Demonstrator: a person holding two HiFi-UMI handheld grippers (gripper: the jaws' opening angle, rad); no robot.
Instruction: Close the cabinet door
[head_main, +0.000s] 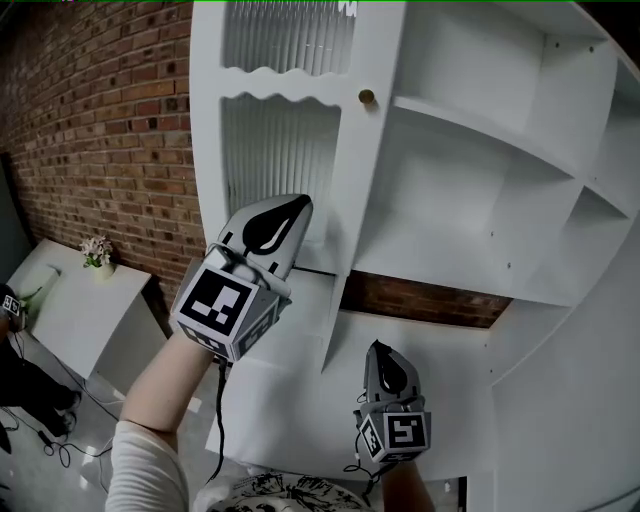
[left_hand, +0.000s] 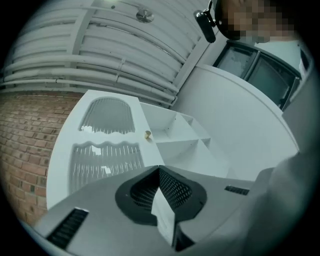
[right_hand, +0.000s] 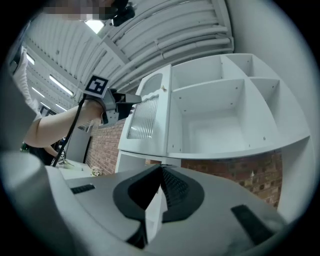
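My left claw (head_main: 290, 212), closed and empty at centre frame, should push the cabinet door (head_main: 283, 150) squarely near its knob (head_main: 366, 97).

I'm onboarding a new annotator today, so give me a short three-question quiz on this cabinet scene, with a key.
1. True or false: the cabinet door is fully shut.
2. The left tool is up by the door's ribbed glass. The right tool is: A higher, B lower, C inside a shelf compartment.
3. Fill in: the wall to the door's left is bare ___.
Key: 1 false; 2 B; 3 brick.
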